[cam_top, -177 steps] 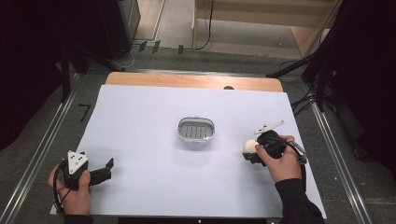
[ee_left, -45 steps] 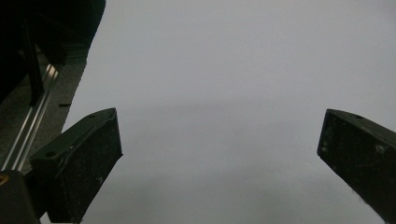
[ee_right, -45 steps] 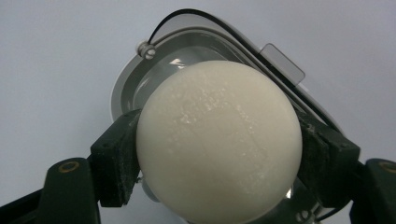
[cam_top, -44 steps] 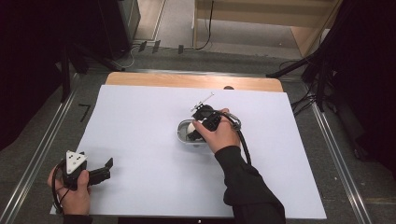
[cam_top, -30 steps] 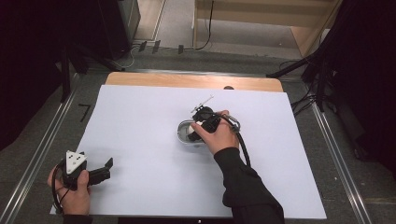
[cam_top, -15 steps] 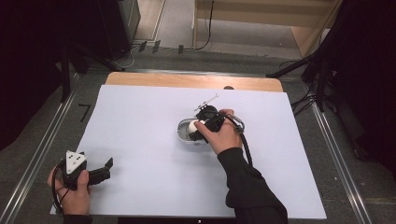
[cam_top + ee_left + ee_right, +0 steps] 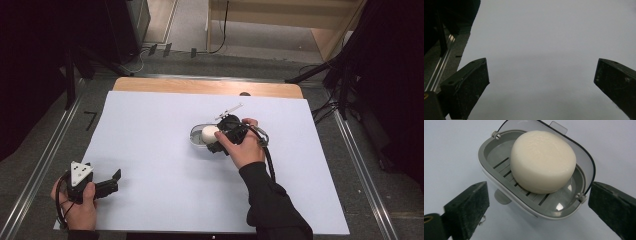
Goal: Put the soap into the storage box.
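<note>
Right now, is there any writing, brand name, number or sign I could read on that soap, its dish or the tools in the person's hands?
None: no readable text anywhere.
Soap: plain, no stamp.
Soap dish: plain grey, no label.
Right gripper and left gripper: bare black jaws, no markings.
White sheet: blank.

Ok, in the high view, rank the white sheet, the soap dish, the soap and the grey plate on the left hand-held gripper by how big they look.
1. White sheet, largest by far.
2. Soap dish, partly hidden by the right hand-held gripper.
3. Soap and grey plate: look alike, and the plate sits nearer the camera, so unranked.
</note>
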